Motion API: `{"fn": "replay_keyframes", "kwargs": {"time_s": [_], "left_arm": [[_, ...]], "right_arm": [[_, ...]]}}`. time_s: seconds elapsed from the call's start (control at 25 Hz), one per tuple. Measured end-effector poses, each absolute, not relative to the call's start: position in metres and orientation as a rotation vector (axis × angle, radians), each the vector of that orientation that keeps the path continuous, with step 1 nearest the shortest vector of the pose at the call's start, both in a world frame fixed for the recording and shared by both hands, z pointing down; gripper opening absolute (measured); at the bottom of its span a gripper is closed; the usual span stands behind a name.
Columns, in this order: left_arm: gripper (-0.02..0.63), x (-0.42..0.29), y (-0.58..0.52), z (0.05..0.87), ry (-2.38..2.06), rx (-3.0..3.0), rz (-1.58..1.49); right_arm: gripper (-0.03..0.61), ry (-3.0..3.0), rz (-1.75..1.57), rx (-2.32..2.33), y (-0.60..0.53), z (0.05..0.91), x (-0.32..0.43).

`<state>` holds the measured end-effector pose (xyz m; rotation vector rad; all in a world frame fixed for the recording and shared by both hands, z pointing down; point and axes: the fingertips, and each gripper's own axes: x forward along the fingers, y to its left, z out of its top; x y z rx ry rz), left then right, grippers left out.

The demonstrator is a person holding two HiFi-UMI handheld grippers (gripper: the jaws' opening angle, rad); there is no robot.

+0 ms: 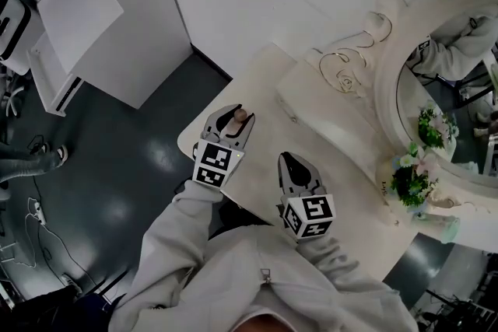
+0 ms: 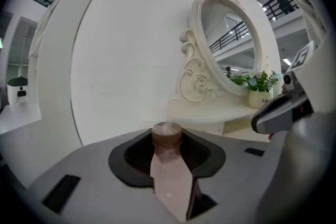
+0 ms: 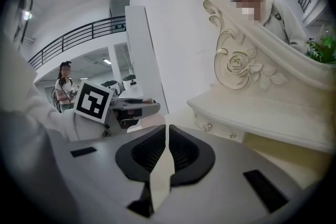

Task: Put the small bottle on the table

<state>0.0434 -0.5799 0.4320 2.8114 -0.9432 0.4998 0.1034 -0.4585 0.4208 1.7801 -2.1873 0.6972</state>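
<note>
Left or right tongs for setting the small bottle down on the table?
Left. The left tongs grip the small bottle and sit over the table near its corner. The right tongs are shut with nothing between them.

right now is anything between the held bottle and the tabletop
Nothing visible. The small bottle sits clamped in the left gripper, and the table corner by it is bare; the right gripper is off to the side.

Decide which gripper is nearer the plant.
Right. The right gripper is over the middle of the table, closer to the plant. The left gripper, gripping the bottle, is by the table's opposite edge.
</note>
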Motion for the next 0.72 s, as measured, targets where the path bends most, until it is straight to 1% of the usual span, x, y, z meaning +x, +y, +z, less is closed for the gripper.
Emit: {"fn": "replay_keyframes", "kwargs": {"time_s": [0.48, 0.72], "left_arm": [[0.149, 0.066, -0.626, 0.459, -0.979, 2.836, 0.503], [0.149, 0.079, -0.633, 0.463, -0.952, 2.879, 0.435]], "right_arm": [[0.043, -2.156, 0.735, 1.767, -0.468, 0.437, 0.105], [0.043, -2.130, 0.751, 1.764, -0.468, 0.445, 0.110]]}}
